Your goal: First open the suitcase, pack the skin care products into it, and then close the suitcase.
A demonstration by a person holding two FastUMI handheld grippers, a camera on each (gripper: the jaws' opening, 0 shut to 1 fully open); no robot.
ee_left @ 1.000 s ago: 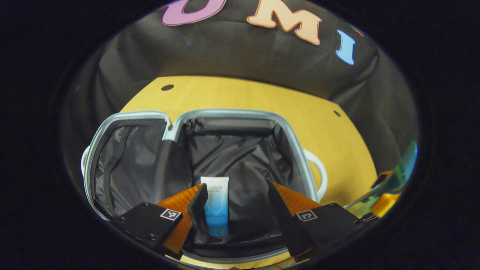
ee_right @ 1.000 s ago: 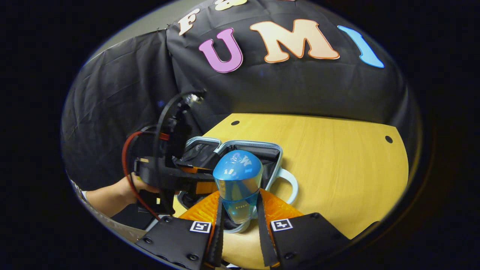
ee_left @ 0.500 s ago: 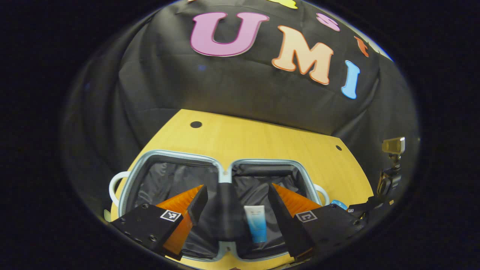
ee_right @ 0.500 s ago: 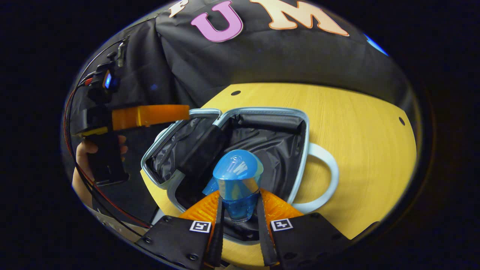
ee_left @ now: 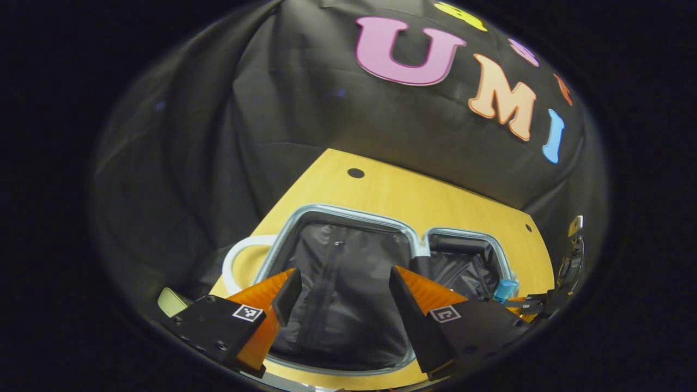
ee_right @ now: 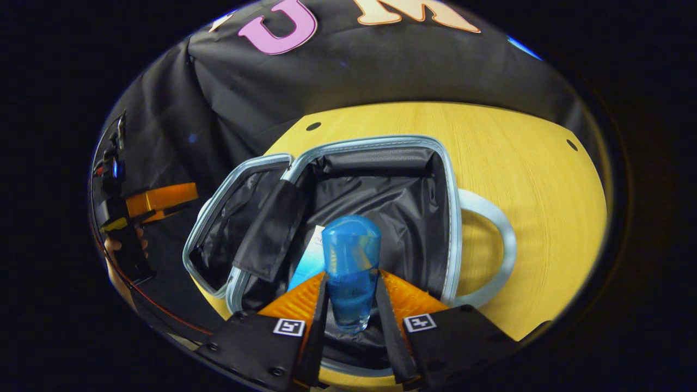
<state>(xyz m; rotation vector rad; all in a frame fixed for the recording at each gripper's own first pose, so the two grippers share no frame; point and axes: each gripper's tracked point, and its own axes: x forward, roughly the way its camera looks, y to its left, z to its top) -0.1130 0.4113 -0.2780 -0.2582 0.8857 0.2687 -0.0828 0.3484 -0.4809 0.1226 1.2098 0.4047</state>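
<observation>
surface (ee_right: 544, 179): wooden, carries suitcase | suitcase (ee_right: 452, 218): lying open, both halves up | right gripper (ee_right: 351, 326): clamped on blue bottle (ee_right: 351, 261), over right half | left gripper (ee_left: 340, 296): fingers apart, nothing between, above other half | tube (ee_right: 309, 258): inside, beside bottle

Suitcase (ee_right: 452, 218), pale grey-blue rim and dark crinkled lining, lying open flat on the yellow wooden table with both halves side by side, a pale loop handle (ee_right: 498, 245) sticking out from the outer side of each half; same suitcase (ee_left: 348, 218) seen in the left gripper view. Blue translucent bottle (ee_right: 351, 272) with a rounded cap, upright, clamped between the fingers of the right gripper (ee_right: 351, 326) above the right-hand half. White-and-blue tube (ee_right: 307, 261) lying on the lining of that half, just behind and left of the bottle.
</observation>
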